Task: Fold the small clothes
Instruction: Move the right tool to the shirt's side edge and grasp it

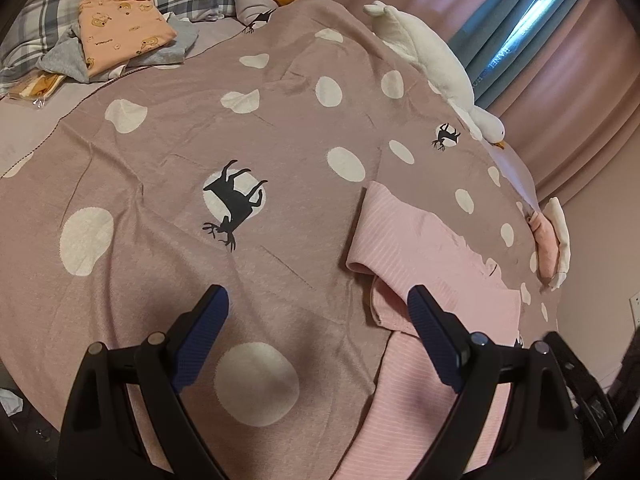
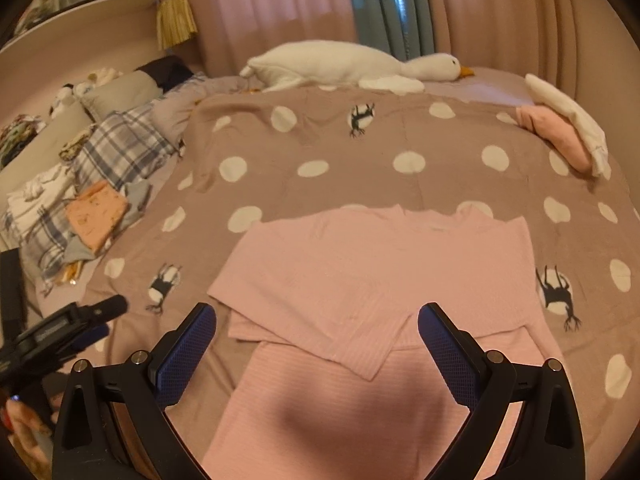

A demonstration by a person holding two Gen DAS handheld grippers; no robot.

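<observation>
A pink ribbed top (image 2: 372, 276) lies flat on the mauve dotted blanket (image 2: 340, 148), both sleeves folded in across its body. In the left wrist view the top (image 1: 424, 248) lies at the right. My right gripper (image 2: 316, 320) is open and empty, held above the top's lower half. My left gripper (image 1: 318, 300) is open and empty above the blanket (image 1: 168, 168), just left of the top; its right finger overlaps the top's edge. The left gripper also shows at the left edge of the right wrist view (image 2: 96, 320).
A white plush goose (image 2: 352, 62) lies along the bed's far edge. Folded pink and white clothes (image 2: 560, 132) sit at the far right. An orange bear-print garment (image 1: 120, 28) and a plaid pillow (image 2: 120, 148) lie on the left. Curtains hang behind.
</observation>
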